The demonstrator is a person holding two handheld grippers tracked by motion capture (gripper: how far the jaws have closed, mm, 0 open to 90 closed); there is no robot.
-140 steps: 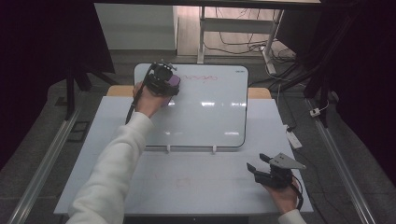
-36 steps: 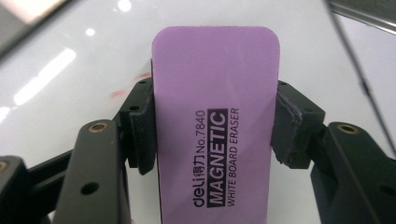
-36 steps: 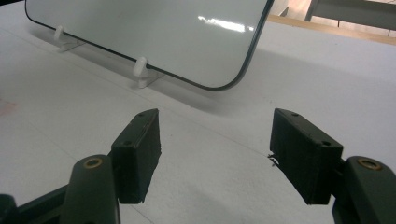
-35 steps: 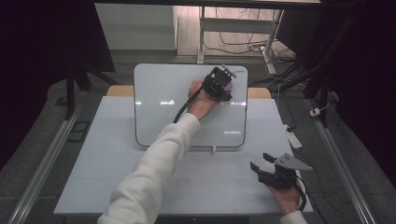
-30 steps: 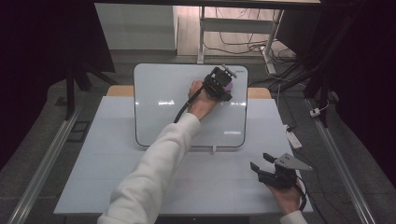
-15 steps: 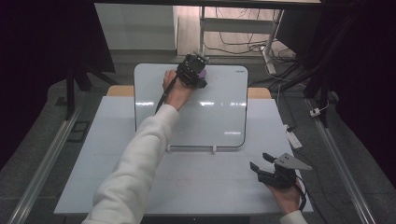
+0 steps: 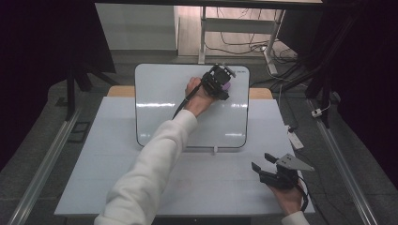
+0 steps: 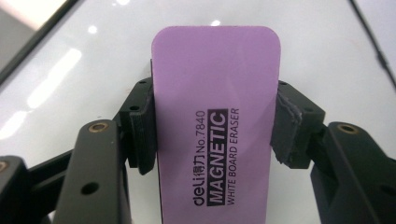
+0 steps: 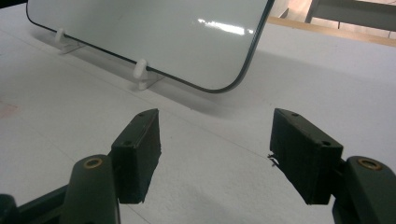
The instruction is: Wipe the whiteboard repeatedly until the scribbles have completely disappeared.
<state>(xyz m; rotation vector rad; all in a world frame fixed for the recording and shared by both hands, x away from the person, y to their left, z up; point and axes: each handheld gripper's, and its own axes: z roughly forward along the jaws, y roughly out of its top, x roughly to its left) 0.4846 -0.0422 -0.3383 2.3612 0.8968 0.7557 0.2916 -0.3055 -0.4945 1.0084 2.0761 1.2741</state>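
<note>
Bench (image 7: 112, 154): white sheet over it, carrying the whiteboard (image 7: 159, 108), which leans back on small clips so its face tilts toward the person — a convenient slope for wiping.

Whiteboard surface looks clean where visible; only lamp glare on it.

Left gripper (image 7: 217, 82): up near the board's top right area, arm stretched across the bench. In its own view its jaws are clamped on the long sides of the purple eraser (image 8: 215, 126), label facing the camera, so the felt side presumably presses flat to the board.

Right gripper (image 7: 277, 173): parked low at the bench's near right corner, jaws apart with nothing between them (image 9: 215, 158); apparently kept clear of the wiping.

Change: half a second ago the left gripper sat further left along the top edge; it is now back toward the right, consistent with side-to-side strokes. Right gripper unchanged.
</note>
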